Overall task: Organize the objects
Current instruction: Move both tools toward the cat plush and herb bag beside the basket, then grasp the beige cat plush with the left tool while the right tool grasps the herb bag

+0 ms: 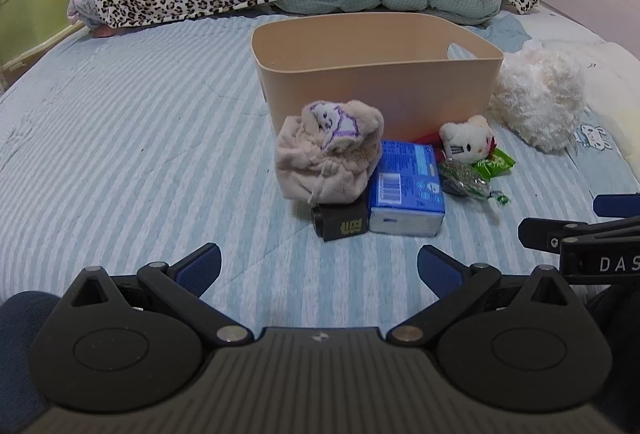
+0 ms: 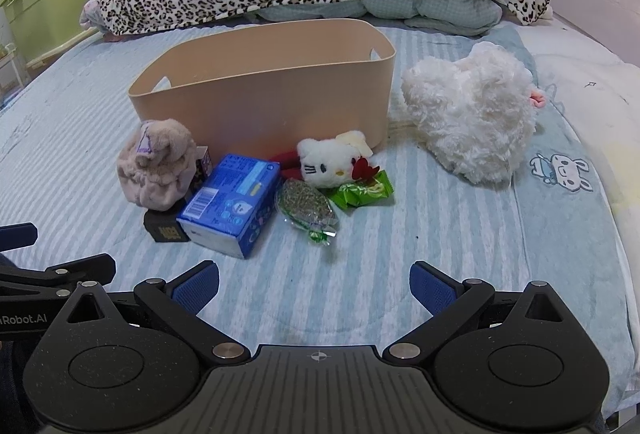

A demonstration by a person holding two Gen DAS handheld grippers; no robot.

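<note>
Left gripper point(image 1: 319, 266), right gripper point(image 2: 314, 284) both wide, empty (poised); toys clustered before beige bin point(image 2: 256, 101), likely destination.

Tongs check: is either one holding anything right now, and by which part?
Nothing is held. The left tongs and right tongs are both open and empty above the bed, short of the blue box.

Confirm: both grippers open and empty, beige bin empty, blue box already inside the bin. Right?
Not quite. The blue box is not in the beige bin; it lies on the bed in front of it, as the right wrist view shows. Left gripper and right gripper are open and empty.
</note>
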